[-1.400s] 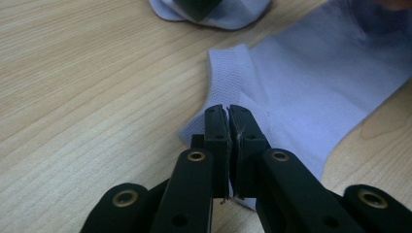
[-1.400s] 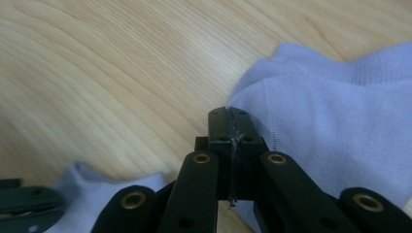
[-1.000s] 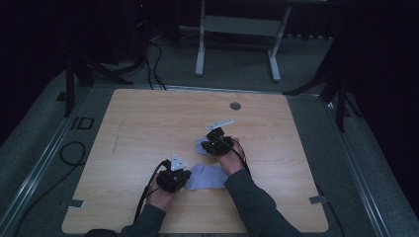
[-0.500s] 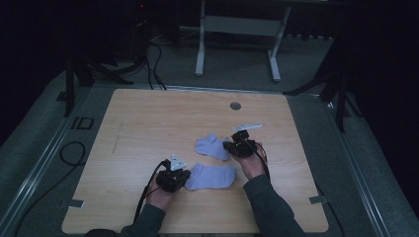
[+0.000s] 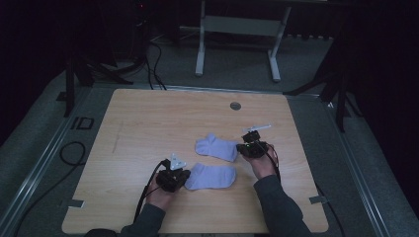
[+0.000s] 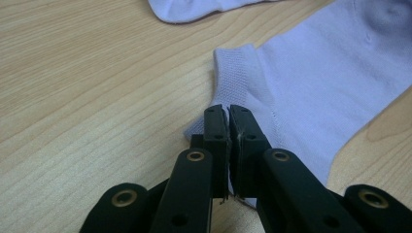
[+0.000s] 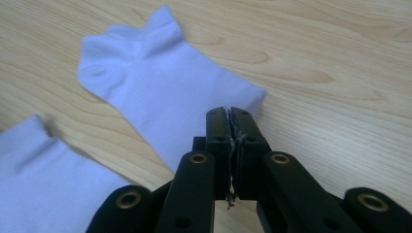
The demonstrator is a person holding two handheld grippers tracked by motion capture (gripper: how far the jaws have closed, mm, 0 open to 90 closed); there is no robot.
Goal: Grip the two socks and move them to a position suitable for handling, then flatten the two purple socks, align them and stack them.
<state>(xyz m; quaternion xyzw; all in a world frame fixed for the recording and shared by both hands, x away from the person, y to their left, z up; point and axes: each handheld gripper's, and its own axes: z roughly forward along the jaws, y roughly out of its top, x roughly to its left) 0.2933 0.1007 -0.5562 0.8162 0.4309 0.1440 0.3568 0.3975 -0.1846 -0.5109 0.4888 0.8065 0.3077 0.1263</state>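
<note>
Right gripper point(image 5: 245, 147) moved rightward, socks point(image 5: 216, 147) apart, both grippers' fingers closed, empty.

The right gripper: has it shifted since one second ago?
Yes. The right gripper has moved rightward, toward the table's right edge, dragging the far sock off the near sock.

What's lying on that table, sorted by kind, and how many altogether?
Pale lilac socks: 2, the far sock and the near sock.
Hand-held tools: 2, the left tool and the right tool.
Total: 4.
</note>
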